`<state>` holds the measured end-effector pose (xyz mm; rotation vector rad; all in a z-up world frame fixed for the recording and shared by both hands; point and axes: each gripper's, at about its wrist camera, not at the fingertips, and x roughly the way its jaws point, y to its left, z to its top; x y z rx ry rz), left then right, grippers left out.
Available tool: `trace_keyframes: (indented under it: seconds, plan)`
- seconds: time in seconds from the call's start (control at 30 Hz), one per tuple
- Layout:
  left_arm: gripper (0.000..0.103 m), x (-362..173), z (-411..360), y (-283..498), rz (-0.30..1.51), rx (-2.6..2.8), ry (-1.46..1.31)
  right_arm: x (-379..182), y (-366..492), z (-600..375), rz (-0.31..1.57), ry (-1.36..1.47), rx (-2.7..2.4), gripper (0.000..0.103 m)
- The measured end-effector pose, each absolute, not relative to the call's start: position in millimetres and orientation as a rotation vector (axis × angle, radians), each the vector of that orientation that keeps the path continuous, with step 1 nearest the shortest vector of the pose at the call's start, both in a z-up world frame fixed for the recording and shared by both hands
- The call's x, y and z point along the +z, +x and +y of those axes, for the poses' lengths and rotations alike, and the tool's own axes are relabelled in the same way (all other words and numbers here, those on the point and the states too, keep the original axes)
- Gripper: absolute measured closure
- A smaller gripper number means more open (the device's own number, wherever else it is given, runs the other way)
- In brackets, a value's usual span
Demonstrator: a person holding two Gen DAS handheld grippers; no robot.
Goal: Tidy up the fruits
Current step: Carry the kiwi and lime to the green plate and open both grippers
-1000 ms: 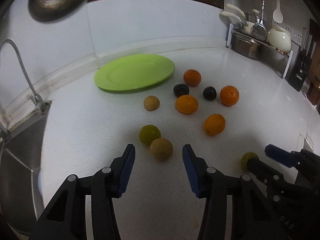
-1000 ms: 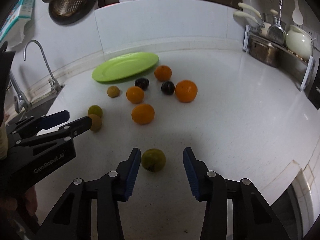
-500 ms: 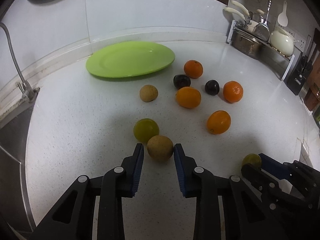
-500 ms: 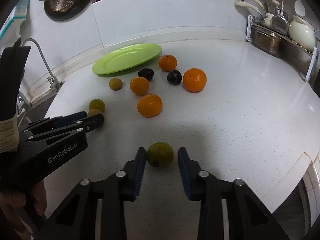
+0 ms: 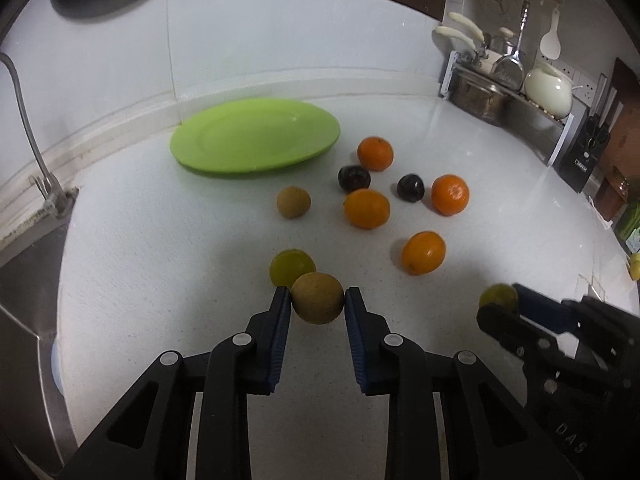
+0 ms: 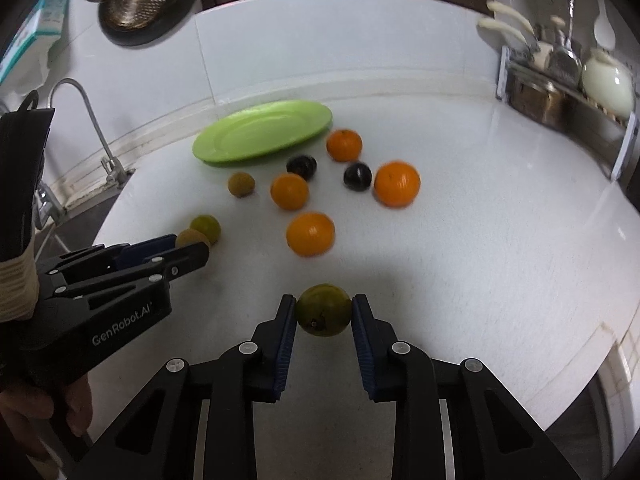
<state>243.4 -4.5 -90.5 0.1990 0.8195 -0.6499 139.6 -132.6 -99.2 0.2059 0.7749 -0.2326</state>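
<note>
I am gripping a brown round fruit (image 5: pixel 317 298) in my left tool (image 5: pixel 316 300), its two blue pads pressing against the fruit's sides, just in front of a yellow-green fruit (image 5: pixel 291 266) that is sitting on the white table (image 5: pixel 160 264). My right tool (image 6: pixel 323 311) is clamping a dull green fruit (image 6: pixel 323 310) the same way, nearer the table's front edge. Further back, four oranges, two dark plums and a second small brown fruit (image 5: pixel 293 201) are lying loose on the table, apart from one another, with the nearest orange (image 5: pixel 423 252) sitting between my two tools. The green plate (image 5: pixel 256 138) is lying beyond them by the wall, with nothing on it.
</note>
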Motion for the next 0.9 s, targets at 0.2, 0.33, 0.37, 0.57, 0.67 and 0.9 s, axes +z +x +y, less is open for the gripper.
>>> trace_keyframes:
  seconds: [0.2,0.33,0.37,0.57,0.67,0.9]
  plan:
    - [0.075,-70.1,0.9,240.2,0.761,-0.63,0.194,-78.1,146.4,-131.3,0.728,0.16,-0.184,0.074]
    - [0.075,-59.1,2.0,241.2,0.736,-0.606,0.188,-63.5,157.2,-131.3,0.693,0.11,-0.128,0.074]
    - [0.075,-56.9,1.5,241.2,0.732,-0.601,0.186,-60.7,160.4,-132.9,0.688,0.111,-0.109,0.074]
    - [0.075,-43.3,-7.7,249.2,0.683,-0.557,0.189,-45.6,189.0,-144.9,0.665,0.119,0.0,0.074]
    - [0.075,-38.9,-13.7,258.4,0.67,-0.535,0.188,-36.8,208.1,-150.8,0.653,0.096,0.048,0.074]
    - [0.075,-30.6,-26.7,295.2,0.664,-0.506,0.163,-20.2,262.1,-165.8,0.644,0.035,0.145,0.074]
